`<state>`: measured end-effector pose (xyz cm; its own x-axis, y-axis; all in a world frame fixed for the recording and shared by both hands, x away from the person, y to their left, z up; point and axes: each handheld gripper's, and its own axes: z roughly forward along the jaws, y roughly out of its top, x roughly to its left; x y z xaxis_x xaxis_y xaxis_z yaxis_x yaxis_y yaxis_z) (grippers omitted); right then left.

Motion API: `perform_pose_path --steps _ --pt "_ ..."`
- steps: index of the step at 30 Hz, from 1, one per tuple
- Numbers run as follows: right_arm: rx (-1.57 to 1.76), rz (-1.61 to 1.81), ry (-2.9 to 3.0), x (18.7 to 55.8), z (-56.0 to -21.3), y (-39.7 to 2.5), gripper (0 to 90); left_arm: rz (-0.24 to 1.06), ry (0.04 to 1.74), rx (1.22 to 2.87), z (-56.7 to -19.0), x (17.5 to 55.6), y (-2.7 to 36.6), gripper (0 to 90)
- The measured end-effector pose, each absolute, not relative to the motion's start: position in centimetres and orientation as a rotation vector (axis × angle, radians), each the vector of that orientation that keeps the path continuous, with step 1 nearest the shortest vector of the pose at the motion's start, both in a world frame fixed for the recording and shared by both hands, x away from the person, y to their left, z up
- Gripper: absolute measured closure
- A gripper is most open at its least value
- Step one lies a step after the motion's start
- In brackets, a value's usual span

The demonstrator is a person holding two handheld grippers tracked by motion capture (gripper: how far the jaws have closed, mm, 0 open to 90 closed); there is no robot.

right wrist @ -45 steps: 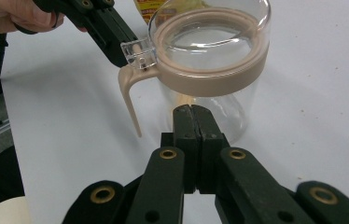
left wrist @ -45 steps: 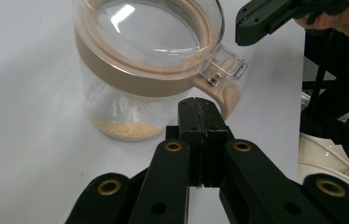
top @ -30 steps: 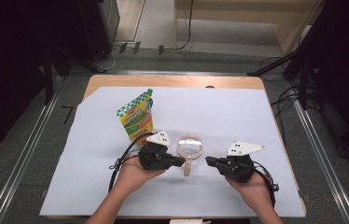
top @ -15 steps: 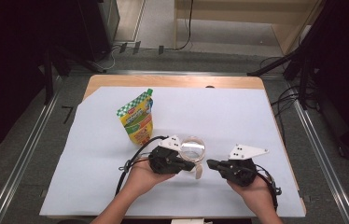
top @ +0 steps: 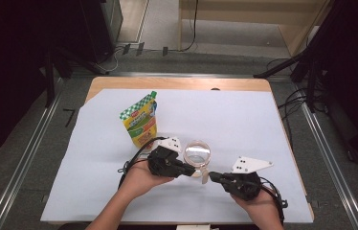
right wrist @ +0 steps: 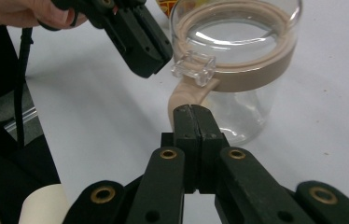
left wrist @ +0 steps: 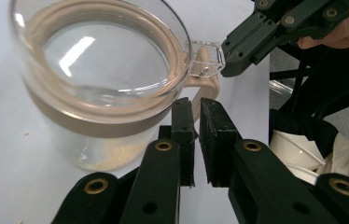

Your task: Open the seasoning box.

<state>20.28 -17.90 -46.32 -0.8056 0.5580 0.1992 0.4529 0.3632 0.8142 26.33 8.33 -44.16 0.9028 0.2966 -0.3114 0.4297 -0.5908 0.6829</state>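
Jar [top: 197, 154] of clear glass is sitting on the white sheet [top: 263, 124], just right of the snack pouch [top: 141, 125]. Both grippers are converging on its beige lid tab [right wrist: 185, 93]: the left gripper [left wrist: 196, 116] is showing a slight gap between its jaws, the right gripper [right wrist: 192, 116] is pressing its jaws together, empty. Opening likely means steadying the jar body while lifting the clear latch [left wrist: 205, 58] gently.

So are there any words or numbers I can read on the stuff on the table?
Colourful pouch: there is printing on its front, but it is too small and blurred to read.
Glass jar: no words or numbers on the glass, its beige band or its clear latch.
Left gripper and right gripper: no readable marks on them.
White sheet over the table: no writing.
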Motion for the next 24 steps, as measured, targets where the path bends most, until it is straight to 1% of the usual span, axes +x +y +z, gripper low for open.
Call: perform_pose_path --steps 3,5,7,10,11,13,15,16,17,24 --pt "0.927 1.437 2.516 20.2 -46.5 -17.5 90.0 -0.206 0.526 2.236 -43.9 26.6 9.1 81.9" --pt "0.917 1.439 2.523 20.2 -46.6 -17.2 90.0 -0.217 0.534 2.23 -43.8 26.7 9.5 77.6" --pt "0.918 1.445 2.533 20.1 -46.9 -16.9 90.0 -0.21 0.543 2.23 -43.6 26.9 10.1 76.9" --pt "0.91 1.468 2.535 20.1 -47.0 -16.5 90.0 -0.21 0.568 2.218 -43.3 27.2 10.9 73.7" --pt "0.907 1.464 2.544 20.0 -47.1 -16.1 90.0 -0.203 0.578 2.211 -43.3 27.3 11.1 71.7" --pt "0.904 1.451 2.554 20.0 -47.2 -15.9 90.0 -0.191 0.59 2.207 -43.3 27.5 11.5 71.1" --pt "0.899 1.42 2.576 19.9 -47.7 -15.3 90.0 -0.174 0.6 2.199 -43.3 27.6 11.7 67.0" --pt "0.899 1.42 2.576 19.9 -47.7 -15.3 90.0 -0.168 0.603 2.201 -43.3 27.6 11.8 67.0" --pt "0.901 1.4 2.579 20.0 -47.9 -15.1 90.0 -0.155 0.606 2.201 -43.3 27.7 12.0 64.9" --pt "0.887 1.371 2.601 20.2 -48.1 -15.1 90.0 -0.121 0.616 2.195 -43.5 27.9 12.3 57.6"
